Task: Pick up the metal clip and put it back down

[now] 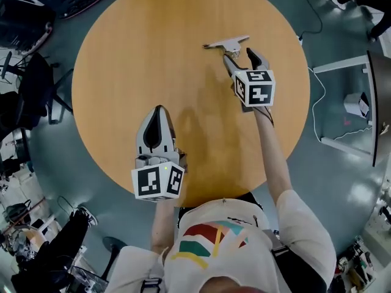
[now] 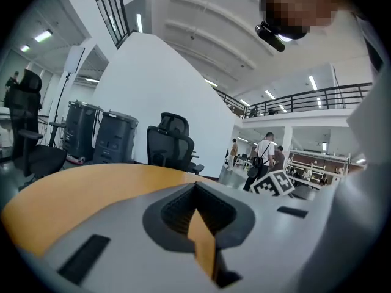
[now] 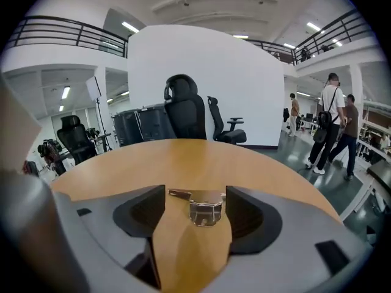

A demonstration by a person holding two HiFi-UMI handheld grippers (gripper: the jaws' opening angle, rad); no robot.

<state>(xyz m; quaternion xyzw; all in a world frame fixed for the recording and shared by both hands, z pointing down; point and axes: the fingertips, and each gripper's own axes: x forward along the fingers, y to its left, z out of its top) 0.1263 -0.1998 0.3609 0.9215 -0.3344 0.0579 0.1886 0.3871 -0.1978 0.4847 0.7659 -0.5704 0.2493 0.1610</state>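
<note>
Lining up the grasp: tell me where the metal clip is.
In the head view, the metal clip lies on the table, upper right, just beyond the tips of the open right gripper.

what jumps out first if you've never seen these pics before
The big round wooden table fills the head view, bare except for a small metal clip lying on its far right part. The right tool sits right at the clip with its jaws wide apart, not gripping it. The left tool hangs over the table's near side, shut and empty.
</note>
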